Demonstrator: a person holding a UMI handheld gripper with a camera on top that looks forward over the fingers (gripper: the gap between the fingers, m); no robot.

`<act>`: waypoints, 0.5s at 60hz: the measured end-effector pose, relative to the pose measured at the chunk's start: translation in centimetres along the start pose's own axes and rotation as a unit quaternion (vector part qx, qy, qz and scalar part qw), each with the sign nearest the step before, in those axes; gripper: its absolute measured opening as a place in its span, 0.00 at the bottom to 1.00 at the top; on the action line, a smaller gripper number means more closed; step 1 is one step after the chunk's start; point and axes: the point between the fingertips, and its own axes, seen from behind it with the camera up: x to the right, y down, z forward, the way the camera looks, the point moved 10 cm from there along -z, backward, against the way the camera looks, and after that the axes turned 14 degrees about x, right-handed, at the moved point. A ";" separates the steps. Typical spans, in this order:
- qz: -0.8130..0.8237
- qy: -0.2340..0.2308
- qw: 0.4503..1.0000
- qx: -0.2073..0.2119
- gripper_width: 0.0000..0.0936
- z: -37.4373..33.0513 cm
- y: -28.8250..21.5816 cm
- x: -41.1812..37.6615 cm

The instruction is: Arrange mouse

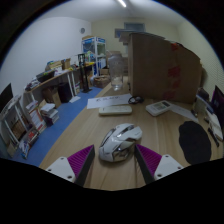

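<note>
A white and grey gaming mouse (119, 141) lies on the wooden table (160, 125), just ahead of and between my fingers. My gripper (115, 160) is open, its purple pads (81, 157) standing to either side of the mouse's near end with gaps on both sides. The mouse rests on the table on its own. A dark round mouse mat (195, 142) lies to the right of the mouse.
A large cardboard box (163, 66) stands at the table's far end. Flat white items (115, 108) and a small device (158, 108) lie beyond the mouse. A keyboard (206, 115) is at the far right. Shelves (93, 55) and a cluttered desk (50, 85) stand to the left over blue floor.
</note>
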 end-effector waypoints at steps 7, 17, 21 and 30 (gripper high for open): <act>-0.005 0.014 1.000 -0.009 0.90 2.2 -0.8 0.0; -0.002 0.019 1.000 -0.017 0.90 4.8 -1.8 -0.1; -0.002 0.022 1.000 -0.019 0.88 5.5 -2.1 0.0; -0.007 0.028 1.000 -0.007 0.59 6.1 -2.0 0.3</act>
